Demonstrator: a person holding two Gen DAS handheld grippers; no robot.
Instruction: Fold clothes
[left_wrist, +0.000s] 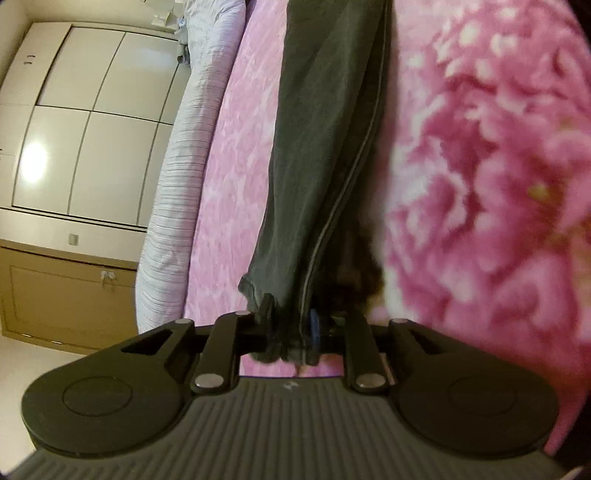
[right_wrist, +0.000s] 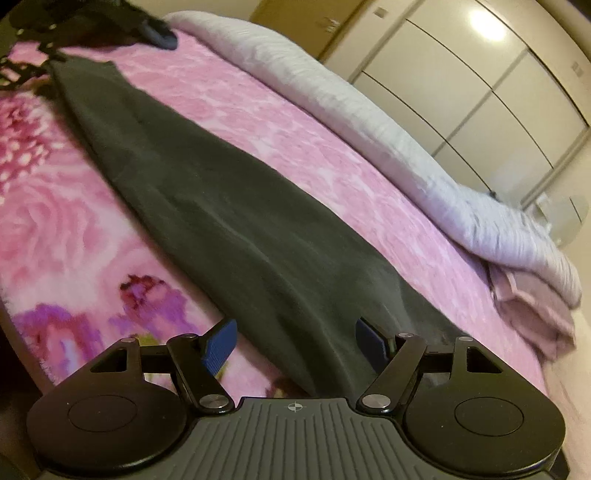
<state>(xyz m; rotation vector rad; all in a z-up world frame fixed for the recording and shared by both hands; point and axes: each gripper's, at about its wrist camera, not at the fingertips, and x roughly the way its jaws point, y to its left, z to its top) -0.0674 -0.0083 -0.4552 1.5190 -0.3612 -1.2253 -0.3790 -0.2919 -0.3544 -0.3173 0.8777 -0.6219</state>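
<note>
Between the left gripper's (left_wrist: 291, 332) near-closed pads sits a bunched end of the dark grey trousers (left_wrist: 325, 155), clamped. Right gripper (right_wrist: 293, 345) has jaws spread wide over the other end, cloth between them but not pinched. The trousers lie stretched lengthwise on the pink floral blanket (right_wrist: 258, 122), rolled white duvet (right_wrist: 369, 129) beside it, folded pink cloth (right_wrist: 532, 314) near the far edge. Fabric looks soft, light, limp: it'll sag and slide on the plush. Best hold, I'd judge: seam or hem edge, both layers.
</note>
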